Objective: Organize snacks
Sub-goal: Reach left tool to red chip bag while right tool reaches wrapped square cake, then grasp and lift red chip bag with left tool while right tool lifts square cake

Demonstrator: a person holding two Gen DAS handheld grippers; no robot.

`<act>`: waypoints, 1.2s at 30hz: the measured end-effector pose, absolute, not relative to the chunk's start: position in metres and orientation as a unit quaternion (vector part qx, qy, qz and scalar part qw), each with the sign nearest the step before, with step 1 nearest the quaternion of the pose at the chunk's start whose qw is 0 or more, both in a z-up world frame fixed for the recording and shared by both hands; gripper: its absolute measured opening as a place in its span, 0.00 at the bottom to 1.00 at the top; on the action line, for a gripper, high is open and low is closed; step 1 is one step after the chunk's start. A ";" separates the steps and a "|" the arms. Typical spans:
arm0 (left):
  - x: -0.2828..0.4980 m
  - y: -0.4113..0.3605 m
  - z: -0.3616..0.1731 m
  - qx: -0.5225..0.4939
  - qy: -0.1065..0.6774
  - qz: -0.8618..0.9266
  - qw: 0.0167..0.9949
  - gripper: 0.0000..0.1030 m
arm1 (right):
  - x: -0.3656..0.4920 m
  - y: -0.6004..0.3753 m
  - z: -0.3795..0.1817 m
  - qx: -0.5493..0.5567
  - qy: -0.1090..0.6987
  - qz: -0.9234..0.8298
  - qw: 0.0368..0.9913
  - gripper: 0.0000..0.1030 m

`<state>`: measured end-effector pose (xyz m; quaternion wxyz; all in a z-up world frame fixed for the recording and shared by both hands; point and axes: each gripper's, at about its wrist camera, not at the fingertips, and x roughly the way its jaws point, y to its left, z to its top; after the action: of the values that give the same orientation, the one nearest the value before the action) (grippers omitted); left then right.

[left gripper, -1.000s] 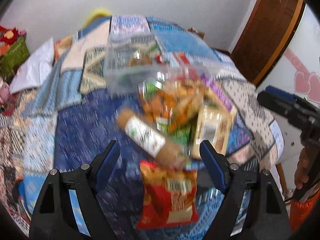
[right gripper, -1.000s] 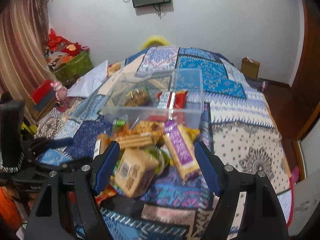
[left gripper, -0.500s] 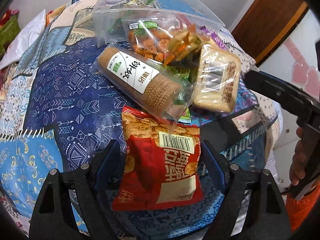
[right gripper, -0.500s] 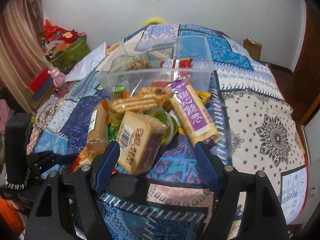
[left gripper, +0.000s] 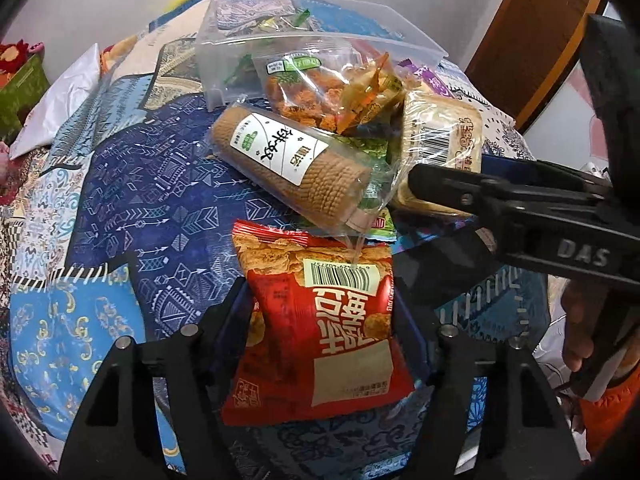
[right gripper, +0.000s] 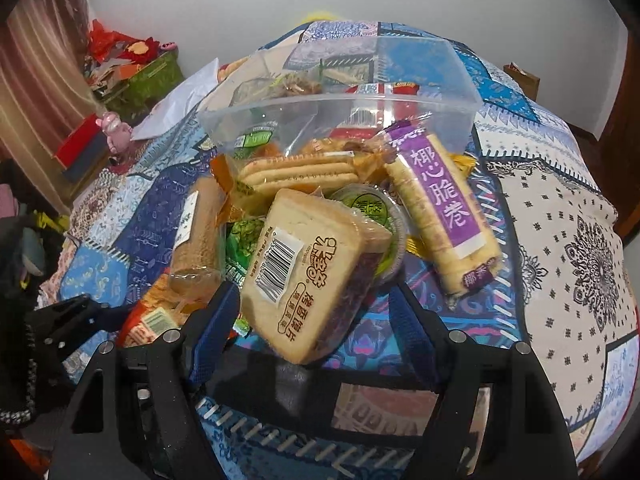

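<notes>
On the quilt (left gripper: 132, 184), left gripper (left gripper: 326, 312) lower now, just narrowed onto red snack bag (left gripper: 320, 320), right gripper (right gripper: 310, 312) spread around bread pack (right gripper: 308, 276).

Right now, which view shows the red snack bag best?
The left wrist view: the red bag lies whole and label-up between the left gripper's fingers, which have just been closing on it. The right wrist view shows only a corner behind the toast pack.

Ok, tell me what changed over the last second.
Both grippers came down onto the snack pile. The left gripper has just been closing, and its pads now press the red snack bag. The right gripper, open, now straddles the wrapped bread. The snacks and clear box stayed put.
</notes>
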<state>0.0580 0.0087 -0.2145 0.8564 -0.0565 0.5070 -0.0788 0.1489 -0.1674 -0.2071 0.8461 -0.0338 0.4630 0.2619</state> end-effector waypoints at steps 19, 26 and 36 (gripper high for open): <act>0.045 0.063 -0.182 -0.106 0.475 -0.025 0.873 0.62 | 0.147 -0.173 -0.208 0.018 0.470 0.292 0.833 0.46; 0.045 0.047 -0.159 -0.092 0.450 -0.043 0.887 0.58 | 0.139 -0.175 -0.197 0.015 0.451 0.305 0.839 0.35; 0.055 0.043 -0.139 -0.094 0.425 -0.049 0.899 0.57 | 0.138 -0.179 -0.181 0.013 0.427 0.308 0.850 0.32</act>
<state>0.0548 0.0431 -0.1386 0.8988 -0.0942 0.4253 -0.0487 0.1380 -0.1795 -0.1809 0.8504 0.0131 0.4266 0.3078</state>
